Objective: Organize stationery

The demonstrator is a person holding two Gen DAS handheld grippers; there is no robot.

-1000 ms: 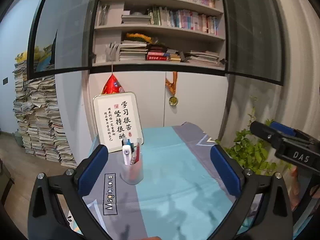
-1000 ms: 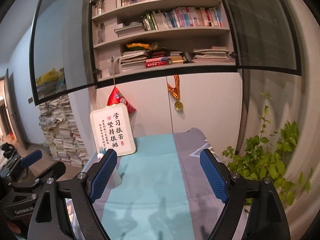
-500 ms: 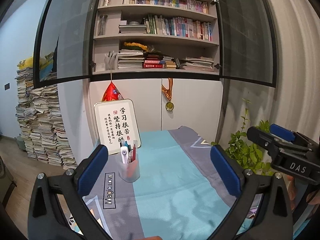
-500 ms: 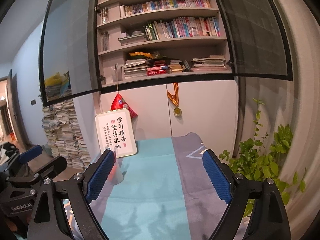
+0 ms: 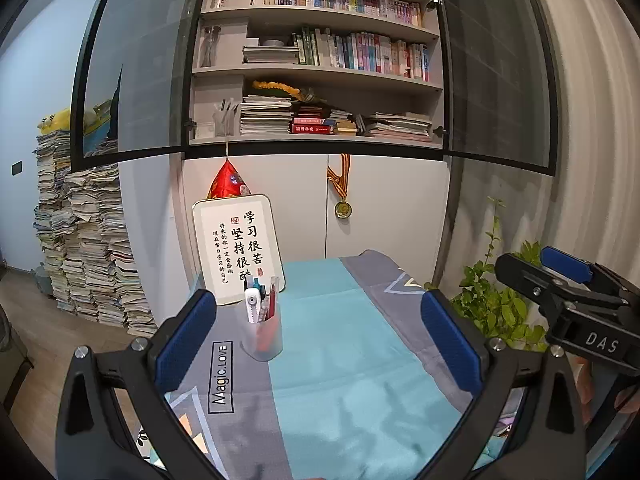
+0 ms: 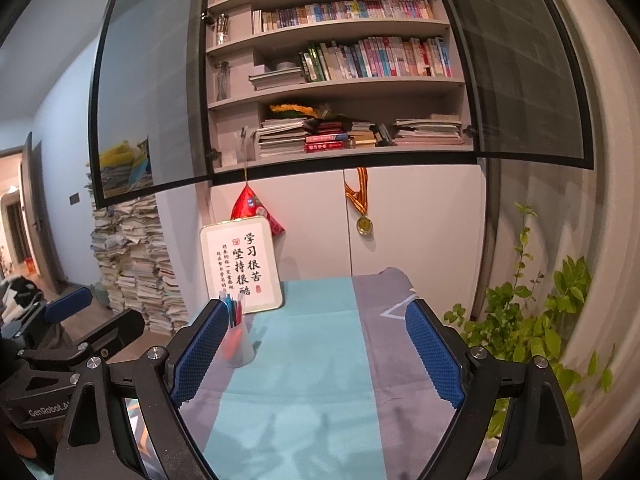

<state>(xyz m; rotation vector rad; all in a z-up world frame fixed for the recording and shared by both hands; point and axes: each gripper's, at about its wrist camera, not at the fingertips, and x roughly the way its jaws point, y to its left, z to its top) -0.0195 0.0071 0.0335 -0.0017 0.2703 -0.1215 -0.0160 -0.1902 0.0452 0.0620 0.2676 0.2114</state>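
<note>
Translucent plastic, the pen cup (image 5: 262, 334) stands upright on the grey stripe of a teal-and-grey cloth (image 5: 352, 360) covering the table, just in front of a white framed calligraphy board (image 5: 236, 246) that leans against the cabinet. Pens and a white correction-tape dispenser (image 5: 251, 305) stick up out of the cup.

The left gripper (image 5: 320, 336) is spread wide with nothing between its 2 blue pads (image 5: 186, 338); the cup sits beyond them, nearer the left pad, untouched. It hovers above the cloth, pointing slightly downward toward the cabinet.

The right gripper (image 6: 316, 354) is also released and empty; its jaws have just been opening, and only bare cloth shows between them. In its view the cup is partly hidden behind the left pad (image 6: 198, 354). Both grippers are side by side, each visible at the edge of the other's view, with part of a hand (image 5: 596, 384) showing beneath the right one.
</note>
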